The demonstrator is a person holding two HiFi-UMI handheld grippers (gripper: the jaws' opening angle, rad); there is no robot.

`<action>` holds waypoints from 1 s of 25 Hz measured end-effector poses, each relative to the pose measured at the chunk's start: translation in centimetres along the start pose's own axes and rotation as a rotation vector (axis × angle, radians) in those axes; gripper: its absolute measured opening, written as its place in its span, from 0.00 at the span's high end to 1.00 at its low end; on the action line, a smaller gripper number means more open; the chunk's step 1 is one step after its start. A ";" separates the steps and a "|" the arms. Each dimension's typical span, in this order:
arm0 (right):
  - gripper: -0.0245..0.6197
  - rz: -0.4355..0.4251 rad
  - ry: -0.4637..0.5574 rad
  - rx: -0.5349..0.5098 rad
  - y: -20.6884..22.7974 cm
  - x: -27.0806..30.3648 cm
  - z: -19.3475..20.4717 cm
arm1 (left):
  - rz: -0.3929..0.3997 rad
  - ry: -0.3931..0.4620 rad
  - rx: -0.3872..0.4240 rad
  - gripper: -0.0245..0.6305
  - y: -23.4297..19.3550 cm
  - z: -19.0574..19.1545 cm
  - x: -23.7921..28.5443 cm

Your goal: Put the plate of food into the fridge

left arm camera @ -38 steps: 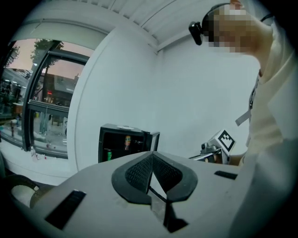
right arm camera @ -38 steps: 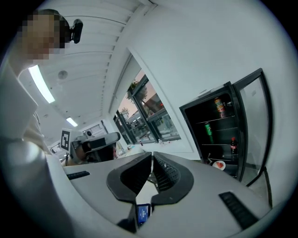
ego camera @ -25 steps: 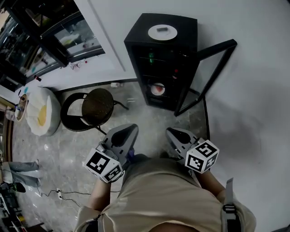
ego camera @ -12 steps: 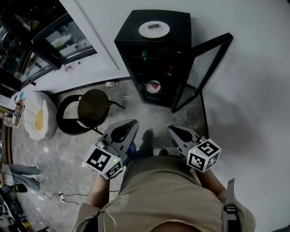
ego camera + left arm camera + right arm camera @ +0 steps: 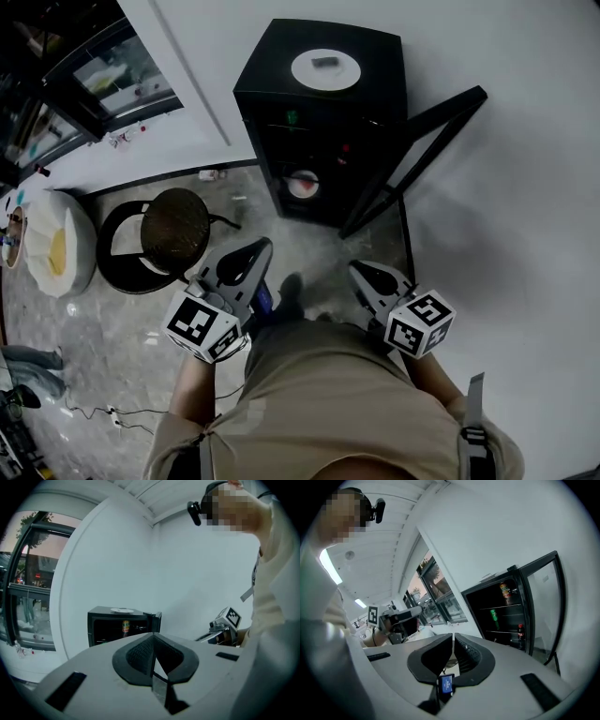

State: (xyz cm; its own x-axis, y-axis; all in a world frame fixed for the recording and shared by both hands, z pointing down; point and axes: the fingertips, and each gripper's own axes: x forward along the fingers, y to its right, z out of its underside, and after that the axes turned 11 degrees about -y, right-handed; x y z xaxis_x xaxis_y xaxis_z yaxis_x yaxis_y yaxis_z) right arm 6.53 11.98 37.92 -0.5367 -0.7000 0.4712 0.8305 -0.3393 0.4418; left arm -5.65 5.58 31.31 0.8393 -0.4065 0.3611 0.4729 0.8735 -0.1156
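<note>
Both grippers are idle, held at the person's waist, well back from the fridge (image 5: 319,112), noses aimed at its front.

- Left hand-held gripper (image 5: 255,253): jaws pressed together, nothing between them.
- Right hand-held gripper (image 5: 362,272): jaws together as well, empty.

Plate of food (image 5: 303,185): inside the fridge on a low shelf, close to the front edge. White rim, reddish contents; too small to tell more. Neither gripper touches it.

Fridge door (image 5: 412,155): swung wide open on the right gripper's side of the fridge. Glass panel in a dark frame.

On top of the fridge there is a white round disc (image 5: 325,68) with a small dark item lying on it.

Fridge shelves, from the right gripper view:
- orange can (image 5: 505,592) on an upper shelf
- green bottle (image 5: 494,615) one shelf below it
- red-capped bottle (image 5: 520,633) lower again, near the door side

The left gripper view shows the fridge front beyond the closed jaws. The right gripper is off to the door side.

On the floor, on the fridge's side away from the door:
- Round stool (image 5: 173,220), black ring frame, brown seat, near the fridge but apart from it.
- White cushion (image 5: 52,248), beyond the stool and further from the fridge.
</note>
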 end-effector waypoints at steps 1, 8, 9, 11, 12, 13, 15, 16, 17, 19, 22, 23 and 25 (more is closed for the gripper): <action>0.92 0.003 -0.008 -0.005 0.0 0.6 -0.4 | 0.005 -0.002 0.006 0.94 -0.7 -0.1 0.2; 0.92 0.038 -0.045 -0.085 -0.7 4.9 -3.4 | 0.071 -0.012 0.059 0.94 -5.3 -0.8 2.1; 0.92 0.048 -0.051 -0.089 -0.6 5.4 -3.7 | 0.085 -0.013 0.072 0.94 -5.9 -1.0 2.6; 0.92 0.081 -0.060 -0.092 -0.1 6.1 -4.3 | 0.120 -0.001 0.095 0.94 -6.8 -1.5 3.3; 0.92 0.103 -0.061 -0.092 0.2 6.4 -4.6 | 0.138 0.005 0.104 0.94 -7.1 -1.8 3.7; 0.92 0.125 -0.061 -0.089 0.5 6.7 -4.8 | 0.154 0.006 0.114 0.94 -7.5 -2.0 4.1; 0.92 0.161 -0.057 -0.076 1.0 7.2 -5.4 | 0.179 -0.003 0.137 0.94 -8.2 -2.2 5.0; 0.92 0.176 -0.056 -0.069 1.1 7.5 -5.6 | 0.190 -0.004 0.153 0.94 -8.7 -2.3 5.4; 0.92 0.188 -0.056 -0.063 1.2 7.8 -5.9 | 0.201 -0.001 0.168 0.94 -9.1 -2.5 5.7; 0.92 0.208 -0.054 -0.061 1.1 8.5 -6.6 | 0.226 0.001 0.192 0.94 -10.1 -2.9 6.1; 0.92 0.218 -0.059 -0.092 0.6 9.5 -7.3 | 0.248 -0.006 0.256 0.94 -11.4 -3.1 6.8; 0.92 0.219 -0.066 -0.110 0.4 9.9 -7.5 | 0.245 -0.007 0.285 0.94 -11.8 -3.3 7.1; 0.92 0.217 -0.082 -0.139 0.2 10.8 -8.1 | 0.231 -0.007 0.353 0.94 -12.7 -4.1 7.9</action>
State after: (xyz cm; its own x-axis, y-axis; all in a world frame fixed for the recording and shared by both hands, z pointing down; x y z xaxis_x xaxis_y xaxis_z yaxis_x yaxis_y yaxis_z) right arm 2.12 -0.73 36.89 -0.3494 -0.7146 0.6061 0.9369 -0.2739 0.2172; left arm -3.93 -9.83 31.84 0.9100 -0.1889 0.3691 0.1508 0.9800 0.1297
